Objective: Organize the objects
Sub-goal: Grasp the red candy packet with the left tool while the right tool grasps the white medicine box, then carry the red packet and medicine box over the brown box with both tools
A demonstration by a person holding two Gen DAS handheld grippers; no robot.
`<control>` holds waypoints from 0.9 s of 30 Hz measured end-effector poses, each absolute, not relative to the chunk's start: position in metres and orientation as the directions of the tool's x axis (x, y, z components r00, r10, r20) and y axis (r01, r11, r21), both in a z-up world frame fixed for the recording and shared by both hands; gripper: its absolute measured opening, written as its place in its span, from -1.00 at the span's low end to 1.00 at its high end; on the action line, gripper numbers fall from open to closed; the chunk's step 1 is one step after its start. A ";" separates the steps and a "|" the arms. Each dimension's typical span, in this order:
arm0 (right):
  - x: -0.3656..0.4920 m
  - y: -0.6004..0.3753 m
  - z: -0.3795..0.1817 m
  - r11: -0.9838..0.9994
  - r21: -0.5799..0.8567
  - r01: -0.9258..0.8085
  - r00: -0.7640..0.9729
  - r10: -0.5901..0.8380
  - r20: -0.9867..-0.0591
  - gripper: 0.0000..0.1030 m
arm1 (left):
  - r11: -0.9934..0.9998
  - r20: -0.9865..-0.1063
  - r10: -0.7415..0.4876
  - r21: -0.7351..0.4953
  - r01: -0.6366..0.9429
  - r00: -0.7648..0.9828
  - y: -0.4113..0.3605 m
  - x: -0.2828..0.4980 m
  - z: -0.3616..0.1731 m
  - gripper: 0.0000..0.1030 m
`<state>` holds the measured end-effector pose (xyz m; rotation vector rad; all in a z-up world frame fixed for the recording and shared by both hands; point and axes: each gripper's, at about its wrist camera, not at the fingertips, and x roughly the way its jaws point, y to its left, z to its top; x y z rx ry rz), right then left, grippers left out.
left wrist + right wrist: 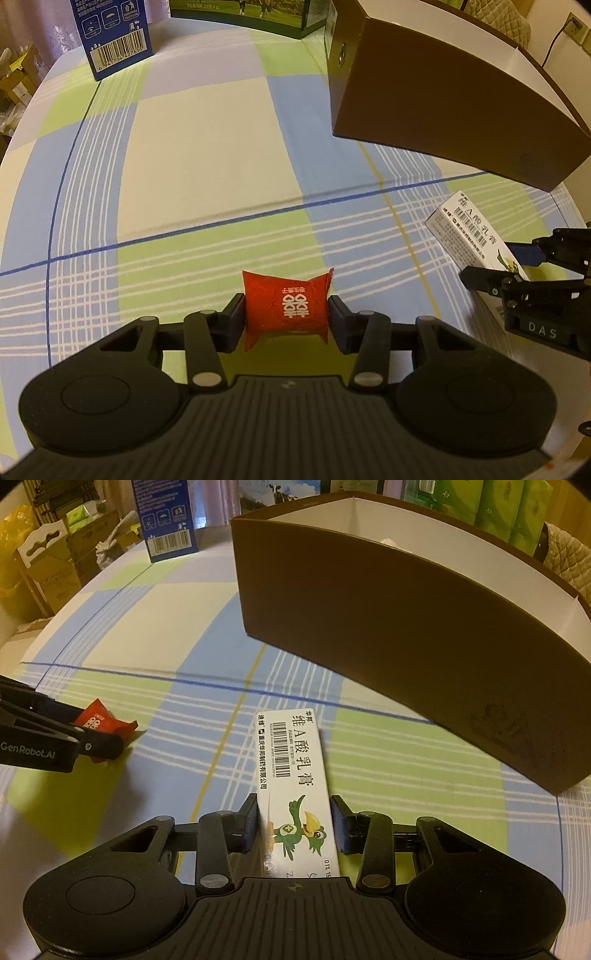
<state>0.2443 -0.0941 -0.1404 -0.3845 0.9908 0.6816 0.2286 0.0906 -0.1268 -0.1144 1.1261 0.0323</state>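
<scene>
The left gripper (pixel 286 314) has its jaws closed on a red packet (pixel 286 308), one pad against each side of it; the packet stands upright between them, its white printed emblem facing the left wrist camera. From the right wrist view the packet (pixel 99 722) sits low over the checked cloth (pixel 207 147) that covers the desk (whether it touches the cloth cannot be told).

The right gripper (pixel 295 825) has its jaws closed on a long white carton (pixel 295 775), gripping it near the end that bears a green cartoon bird; the barcode end points forward, away from the gripper. In the left wrist view the same carton (pixel 476 236) appears at the right edge, held by the right gripper (pixel 517 266).

Just beyond the carton stands a large brown box (pixel 388 627), open at the top, with a white inner wall. It rests on the cloth, apart from both grippers.

At the far side of the desk stands a blue carton (pixel 114 33) with a barcode, and next to it a green box (pixel 243 14).
</scene>
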 end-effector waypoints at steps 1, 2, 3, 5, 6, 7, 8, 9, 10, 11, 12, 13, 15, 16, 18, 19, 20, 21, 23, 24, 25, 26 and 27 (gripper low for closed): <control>0.243 -0.095 -0.141 0.732 0.007 -0.681 0.365 0.347 -0.864 -0.29 | 0.994 -0.902 -0.032 -0.075 -0.083 0.430 0.090 0.227 -0.126 -0.20; 0.241 -0.096 -0.140 0.732 0.008 -0.682 0.361 0.347 -0.866 -0.29 | 0.994 -0.902 -0.034 -0.076 -0.081 0.430 0.088 0.226 -0.126 -0.20; 0.239 -0.097 -0.140 0.732 0.011 -0.681 0.358 0.347 -0.867 -0.29 | 0.994 -0.903 -0.033 -0.075 -0.080 0.428 0.087 0.224 -0.126 -0.20; 0.236 -0.101 -0.139 0.736 0.020 -0.677 0.349 0.345 -0.871 -0.29 | 0.994 -0.903 -0.035 -0.075 -0.076 0.428 0.083 0.220 -0.125 -0.20; 0.234 -0.103 -0.138 0.738 0.026 -0.674 0.344 0.344 -0.874 -0.29 | 0.994 -0.903 -0.036 -0.075 -0.074 0.429 0.081 0.218 -0.124 -0.20; 0.233 -0.105 -0.138 0.741 0.031 -0.671 0.340 0.344 -0.876 -0.29 | 0.994 -0.902 -0.038 -0.076 -0.072 0.430 0.078 0.216 -0.124 -0.20; 0.231 -0.108 -0.137 0.744 0.035 -0.668 0.336 0.342 -0.878 -0.29 | 0.995 -0.902 -0.040 -0.077 -0.070 0.430 0.076 0.215 -0.123 -0.20; 0.229 -0.110 -0.136 0.746 0.037 -0.665 0.333 0.340 -0.879 -0.29 | 0.995 -0.901 -0.041 -0.078 -0.068 0.431 0.073 0.213 -0.122 -0.20; 0.227 -0.113 -0.135 0.749 0.040 -0.661 0.331 0.339 -0.880 -0.29 | 0.995 -0.900 -0.043 -0.079 -0.066 0.433 0.071 0.211 -0.120 -0.20; 0.226 -0.116 -0.133 0.752 0.042 -0.658 0.330 0.338 -0.881 -0.29 | 0.995 -0.899 -0.045 -0.080 -0.063 0.436 0.068 0.210 -0.119 -0.20; 0.224 -0.119 -0.131 0.756 0.046 -0.653 0.329 0.338 -0.882 -0.29 | 0.995 -0.898 -0.046 -0.080 -0.060 0.438 0.065 0.208 -0.117 -0.21; 0.223 -0.122 -0.129 0.759 0.051 -0.649 0.328 0.339 -0.882 -0.29 | 0.995 -0.896 -0.047 -0.081 -0.058 0.441 0.063 0.207 -0.115 -0.21; 0.220 -0.130 -0.122 0.765 0.062 -0.641 0.329 0.347 -0.878 -0.29 | 0.995 -0.891 -0.053 -0.085 -0.051 0.451 0.057 0.205 -0.109 -0.21; 0.219 -0.133 -0.118 0.768 0.065 -0.637 0.333 0.351 -0.875 -0.29 | 0.995 -0.887 -0.057 -0.088 -0.048 0.458 0.055 0.204 -0.106 -0.21; 0.217 -0.141 -0.109 0.773 0.076 -0.630 0.341 0.363 -0.867 -0.29 | 0.995 -0.880 -0.064 -0.093 -0.039 0.471 0.048 0.202 -0.098 -0.21; 0.217 -0.145 -0.105 0.776 0.082 -0.626 0.344 0.369 -0.863 -0.29 | 0.995 -0.876 -0.067 -0.094 -0.034 0.477 0.046 0.201 -0.095 -0.21; 0.217 -0.150 -0.100 0.780 0.089 -0.620 0.349 0.376 -0.858 -0.29 | 0.995 -0.872 -0.071 -0.096 -0.028 0.484 0.043 0.201 -0.091 -0.21; 0.217 -0.155 -0.095 0.784 0.094 -0.614 0.355 0.380 -0.854 -0.29 | 0.995 -0.866 -0.075 -0.099 -0.022 0.494 0.039 0.201 -0.086 -0.21; 0.217 -0.163 -0.087 0.791 0.106 -0.603 0.365 0.392 -0.845 -0.29 | 0.995 -0.856 -0.082 -0.101 -0.009 0.510 0.032 0.202 -0.078 -0.21; 0.218 -0.169 -0.082 0.795 0.115 -0.596 0.371 0.399 -0.838 -0.29 | 0.995 -0.849 -0.087 -0.103 -0.001 0.521 0.028 0.202 -0.074 -0.21; 0.218 -0.173 -0.078 0.798 0.120 -0.590 0.378 0.404 -0.833 -0.29 | 0.994 -0.843 -0.092 -0.105 0.005 0.529 0.025 0.203 -0.069 -0.21; 0.219 -0.178 -0.074 0.802 0.125 -0.584 0.384 0.409 -0.828 -0.29 | 0.994 -0.837 -0.097 -0.107 0.012 0.538 0.021 0.204 -0.065 -0.21; 0.220 -0.184 -0.069 0.806 0.131 -0.577 0.392 0.414 -0.822 -0.29 | 0.994 -0.831 -0.102 -0.108 0.021 0.547 0.016 0.206 -0.060 -0.21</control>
